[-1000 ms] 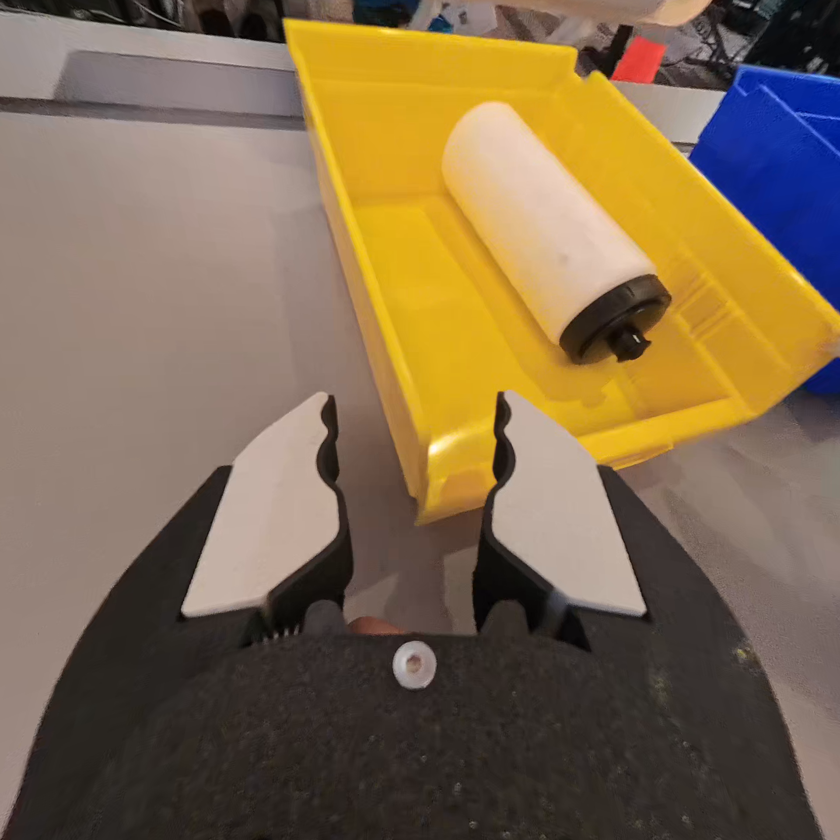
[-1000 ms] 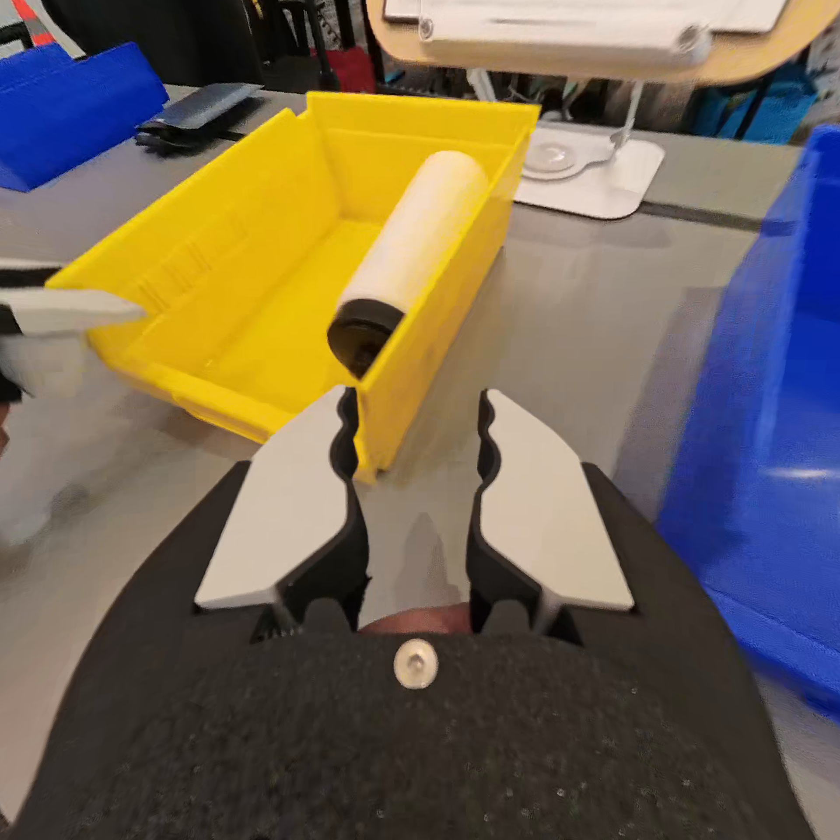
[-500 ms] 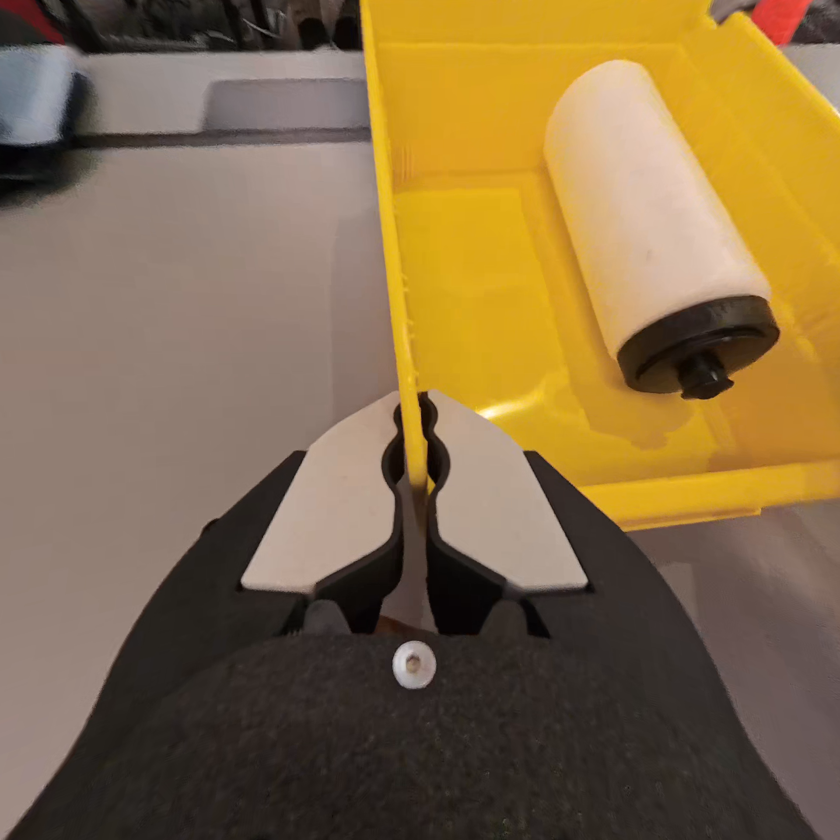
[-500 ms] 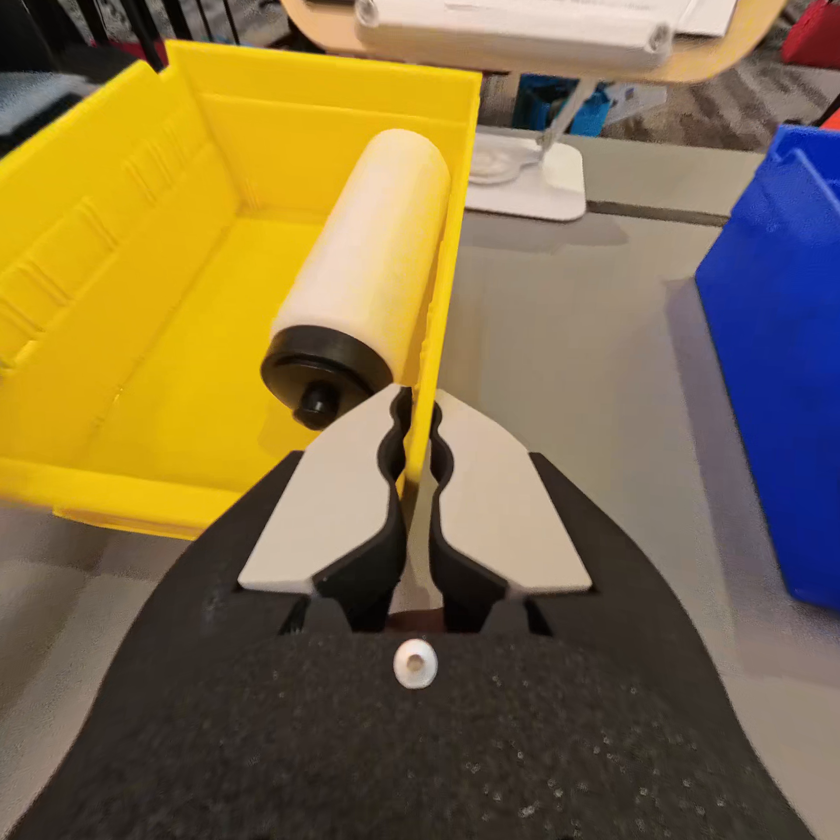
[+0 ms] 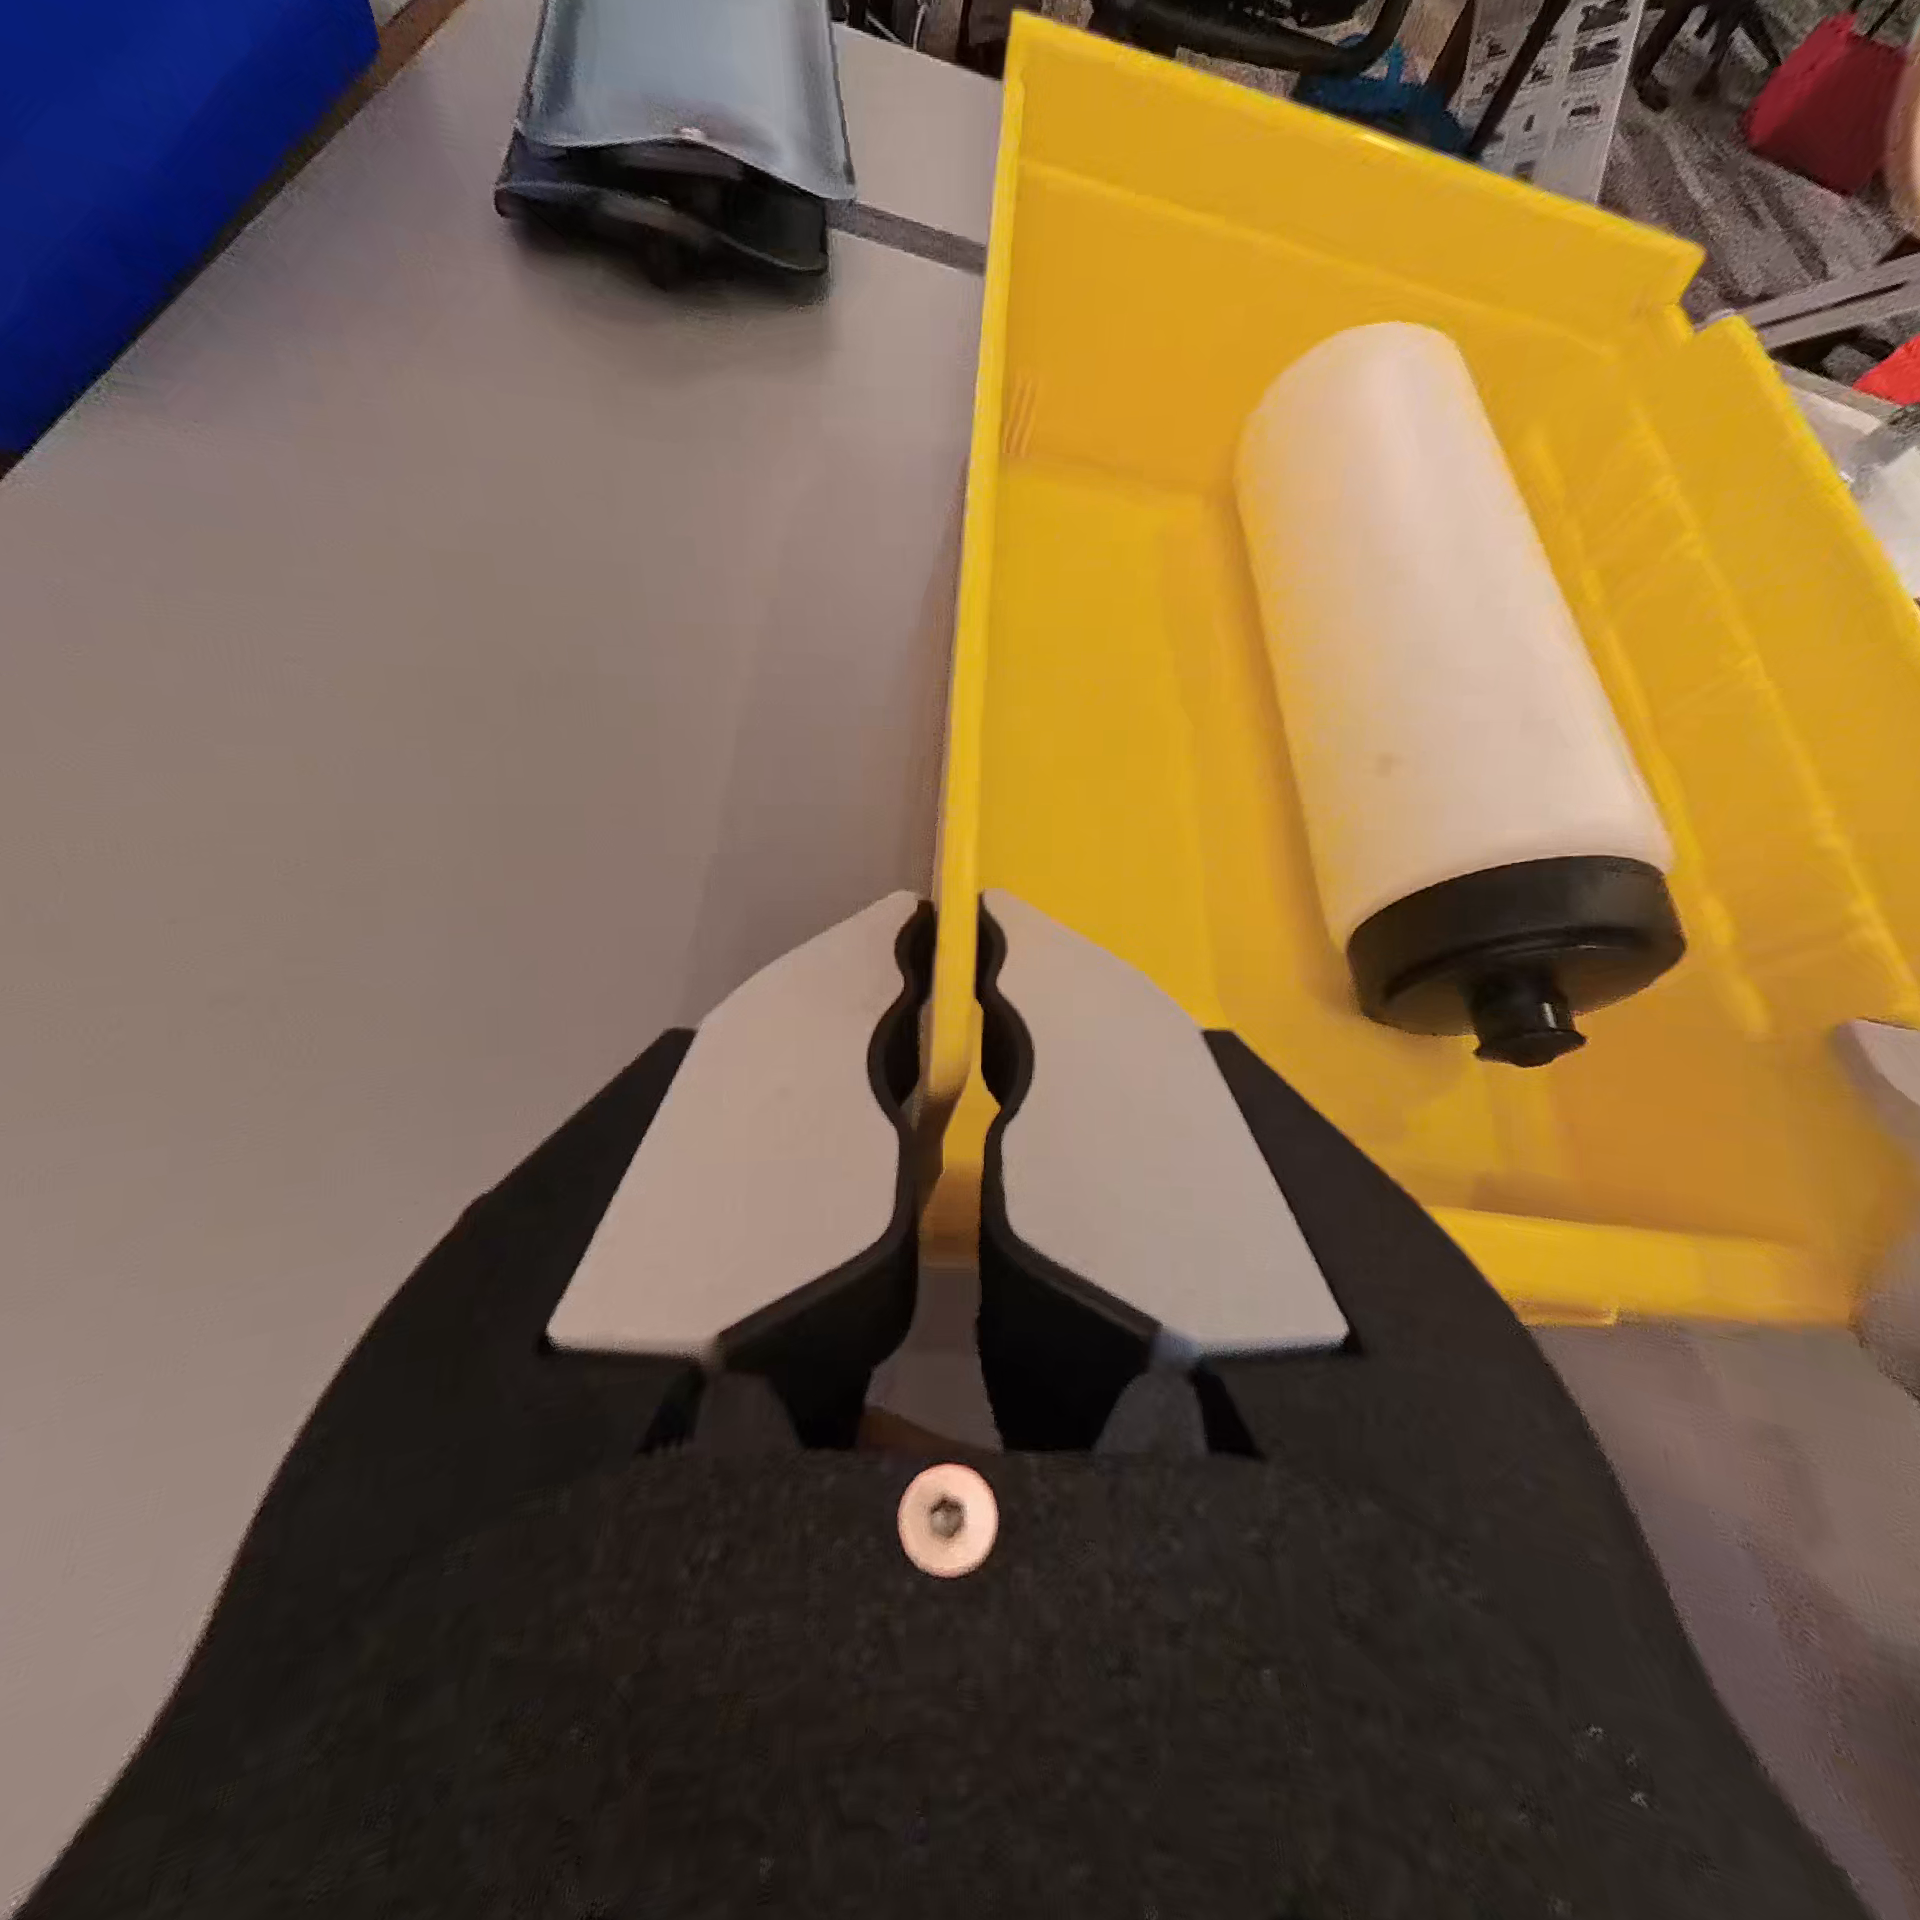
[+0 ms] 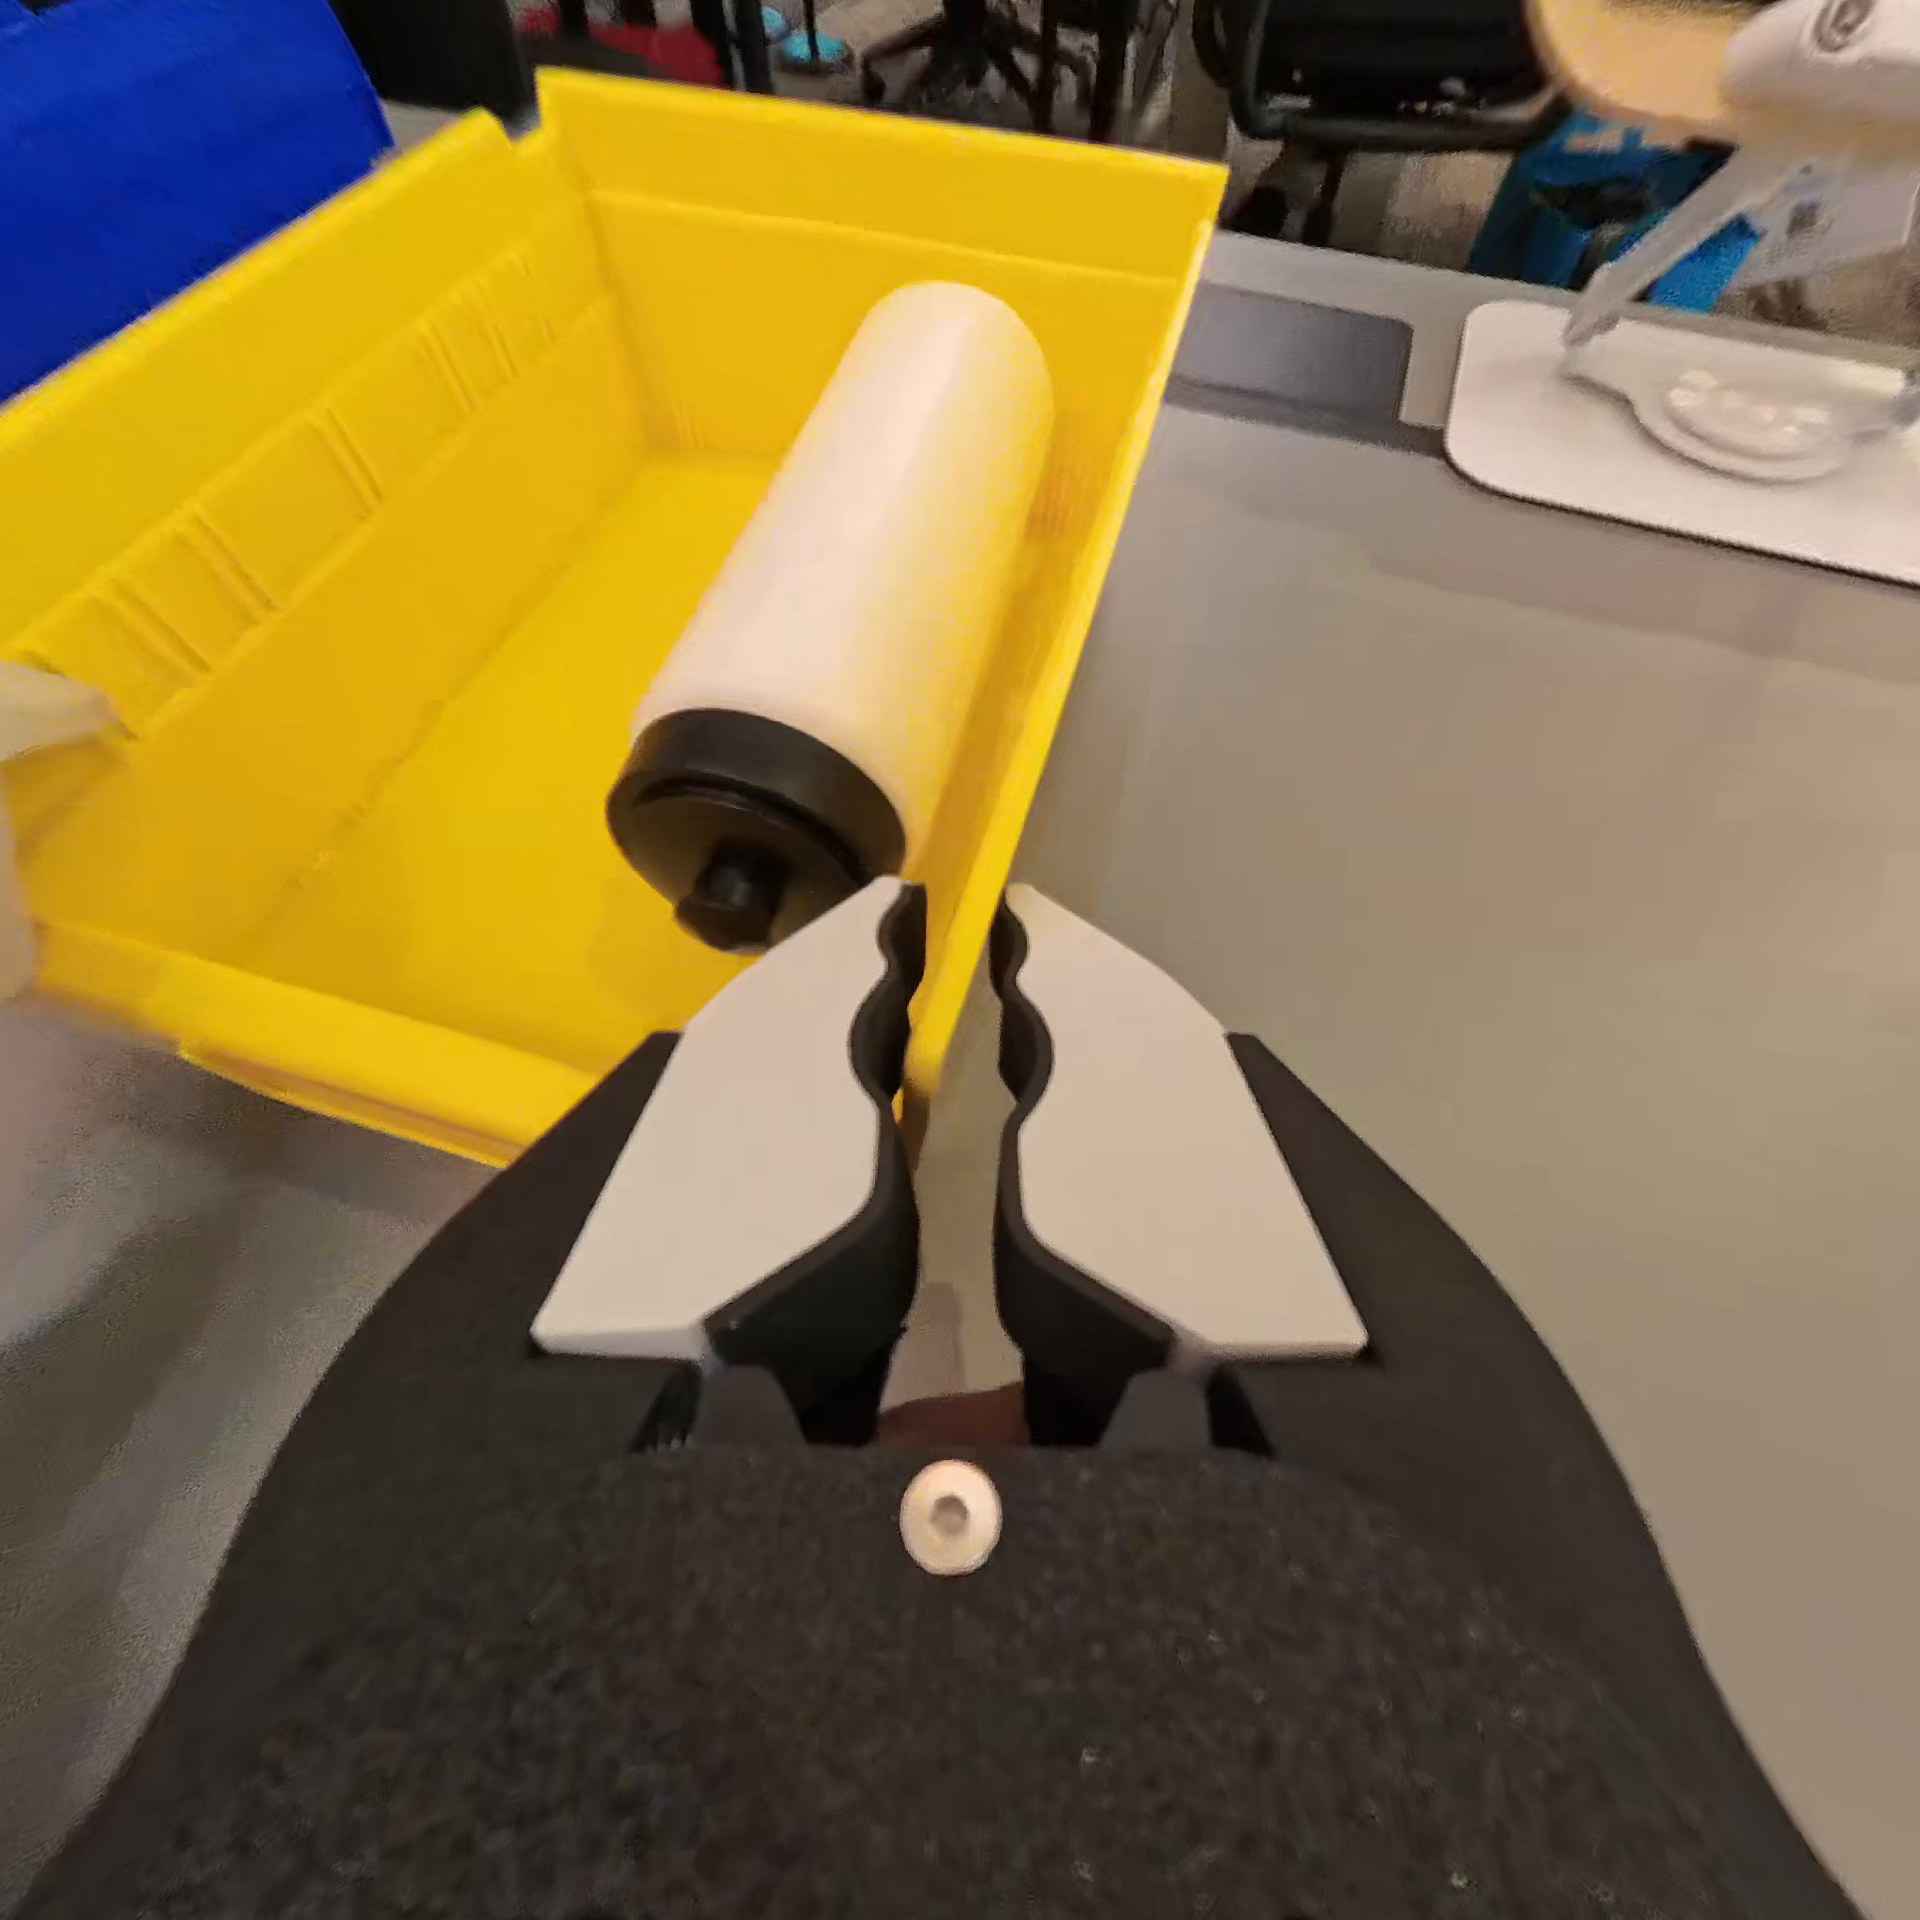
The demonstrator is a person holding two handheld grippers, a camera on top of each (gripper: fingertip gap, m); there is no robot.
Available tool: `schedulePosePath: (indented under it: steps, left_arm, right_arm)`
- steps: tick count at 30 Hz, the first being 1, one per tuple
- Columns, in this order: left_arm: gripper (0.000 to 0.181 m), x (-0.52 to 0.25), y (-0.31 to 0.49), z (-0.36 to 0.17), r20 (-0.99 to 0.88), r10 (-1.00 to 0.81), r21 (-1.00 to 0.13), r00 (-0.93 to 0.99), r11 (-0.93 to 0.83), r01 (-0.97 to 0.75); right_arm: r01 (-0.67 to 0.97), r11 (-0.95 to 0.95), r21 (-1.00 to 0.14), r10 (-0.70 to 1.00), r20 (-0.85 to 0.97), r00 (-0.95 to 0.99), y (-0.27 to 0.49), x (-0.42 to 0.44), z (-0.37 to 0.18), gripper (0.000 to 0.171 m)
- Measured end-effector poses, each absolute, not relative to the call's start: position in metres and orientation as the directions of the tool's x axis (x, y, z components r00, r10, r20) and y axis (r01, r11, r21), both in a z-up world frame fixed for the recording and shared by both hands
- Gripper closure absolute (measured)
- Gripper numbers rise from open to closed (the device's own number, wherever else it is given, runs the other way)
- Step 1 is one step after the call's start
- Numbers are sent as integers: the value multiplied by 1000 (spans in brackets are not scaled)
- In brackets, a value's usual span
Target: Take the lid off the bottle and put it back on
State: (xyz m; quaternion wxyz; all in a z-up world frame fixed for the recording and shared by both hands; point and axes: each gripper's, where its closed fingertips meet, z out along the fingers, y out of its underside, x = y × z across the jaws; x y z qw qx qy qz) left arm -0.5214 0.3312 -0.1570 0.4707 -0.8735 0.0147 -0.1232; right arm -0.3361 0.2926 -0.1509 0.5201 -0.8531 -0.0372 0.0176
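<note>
Tongs, left [image 5: 951,1023] and right [image 6: 951,1023], each clamp a side wall of the yellow bin [image 5: 1299,223]. Inside lies the bottle [image 5: 1423,644]: rigid, smooth, likely to roll; grip the black lid [image 5: 1522,951].

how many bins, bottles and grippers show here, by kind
yellow bin: 1
blue bin: 1
white bottle with black lid: 1
grippers, left gripper and right gripper, each shut on a bin wall: 2
total: 5
</note>
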Motion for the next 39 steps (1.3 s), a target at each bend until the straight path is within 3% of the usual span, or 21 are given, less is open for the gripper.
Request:
schedulePosePath:
  steps: [3, 7, 12, 16, 19, 25, 32, 39]
  left_arm:
    - [175, -521, 333, -156, 211, -142, -826, 967, -555, 98]
    - [142, -511, 327, -138, 292, -146, -819, 945, -548, 169]
    - [127, -514, 313, -96, 152, -113, -904, 982, -419, 91]
    - [127, -448, 278, -82, 209, -267, -905, 941, -418, 82]
    - [127, -380, 235, -92, 286, -430, -881, 856, -470, 58]
    - [132, -343, 194, -138, 274, -480, -861, 833, -509, -10]
    - [129, -352, 207, -138, 222, -457, -887, 861, -461, -16]
    - [129, -352, 206, -140, 203, -460, -887, 864, -459, -36]
  right_arm:
    - [57, -415, -908, 145, -5, 989, 292, -341, -150, 155]
    - [68, -422, -904, 322, -80, 943, 279, -345, -144, 149]
    - [151, -384, -911, 534, -85, 841, 229, -317, -122, 145]
    - [248, -277, -928, 699, -17, 715, 172, -281, -111, 142]
    - [276, -265, -924, 717, 3, 697, 138, -234, -118, 137]
    - [129, -304, -944, 408, -7, 913, 117, -61, -127, 136]
    - [93, -270, -958, -61, 113, 992, 104, 124, -107, 132]
    - [-213, -285, -934, -91, -195, 977, 107, 151, -130, 133]
